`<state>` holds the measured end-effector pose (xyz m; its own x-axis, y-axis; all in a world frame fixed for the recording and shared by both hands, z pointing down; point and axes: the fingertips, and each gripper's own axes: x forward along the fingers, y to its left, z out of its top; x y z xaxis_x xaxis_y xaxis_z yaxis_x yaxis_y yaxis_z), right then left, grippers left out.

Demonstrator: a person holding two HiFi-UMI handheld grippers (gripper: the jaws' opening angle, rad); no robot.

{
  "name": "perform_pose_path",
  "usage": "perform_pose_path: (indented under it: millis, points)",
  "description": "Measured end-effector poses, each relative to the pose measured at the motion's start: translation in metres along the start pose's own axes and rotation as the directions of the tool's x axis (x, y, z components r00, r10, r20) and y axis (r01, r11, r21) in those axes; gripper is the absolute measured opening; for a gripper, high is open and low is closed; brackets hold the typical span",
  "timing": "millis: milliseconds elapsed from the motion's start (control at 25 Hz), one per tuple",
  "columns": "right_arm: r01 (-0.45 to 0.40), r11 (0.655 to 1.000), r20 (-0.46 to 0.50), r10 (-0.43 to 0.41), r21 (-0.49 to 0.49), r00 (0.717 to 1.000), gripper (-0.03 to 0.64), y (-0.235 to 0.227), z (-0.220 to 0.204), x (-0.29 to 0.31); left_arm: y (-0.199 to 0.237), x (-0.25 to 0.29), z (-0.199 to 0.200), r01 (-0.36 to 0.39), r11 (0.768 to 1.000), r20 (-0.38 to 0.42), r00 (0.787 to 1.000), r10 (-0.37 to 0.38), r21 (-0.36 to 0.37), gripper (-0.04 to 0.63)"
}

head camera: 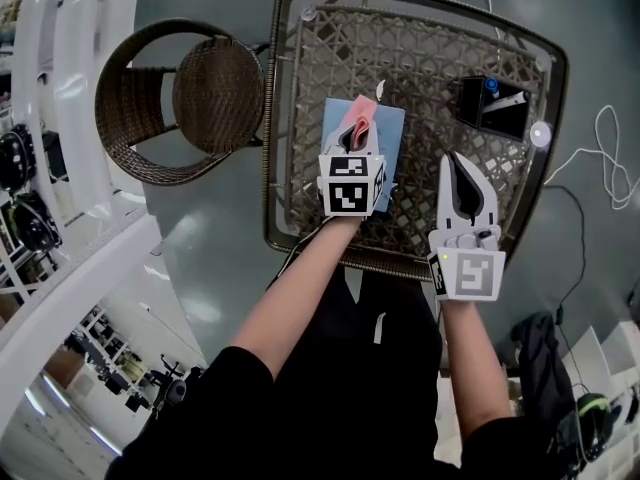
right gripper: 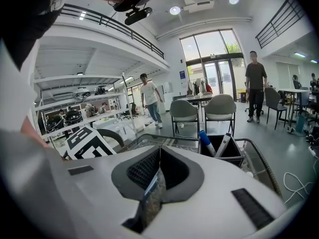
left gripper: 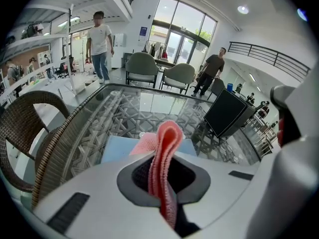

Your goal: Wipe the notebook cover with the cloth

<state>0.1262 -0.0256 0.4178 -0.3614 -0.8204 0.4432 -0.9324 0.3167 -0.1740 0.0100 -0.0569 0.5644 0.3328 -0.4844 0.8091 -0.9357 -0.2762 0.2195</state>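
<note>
A light blue notebook [head camera: 392, 128] lies flat on the glass-topped wicker table [head camera: 420, 38]. My left gripper [head camera: 356, 136] hangs over the notebook's near half, shut on a pink cloth [left gripper: 163, 159]. The cloth folds up between the jaws and its free end drapes onto the notebook [left gripper: 119, 149]. In the head view the same pink cloth [head camera: 362, 114] shows ahead of the gripper. My right gripper [head camera: 461, 176] is shut with nothing in it, over the table's near right part, apart from the notebook. Its closed jaws [right gripper: 158, 169] point toward the black holder.
A black pen holder [head camera: 492, 106] with a blue marker [right gripper: 207, 141] stands at the table's far right. A round wicker chair [head camera: 180, 98] stands to the left of the table. White shelving [head camera: 60, 118] runs along the left. Cables [head camera: 610, 158] lie on the floor at right. People stand in the background.
</note>
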Motion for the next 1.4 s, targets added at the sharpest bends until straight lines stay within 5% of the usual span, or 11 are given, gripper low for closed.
perform_pose_path:
  millis: [1400]
  points:
    - [0.012, 1.000, -0.013, -0.012, 0.008, 1.000, 0.031, -0.011, -0.016, -0.020, -0.058, 0.014, -0.003, 0.119, 0.993, -0.044, 0.992, -0.118, 0.023, 0.020]
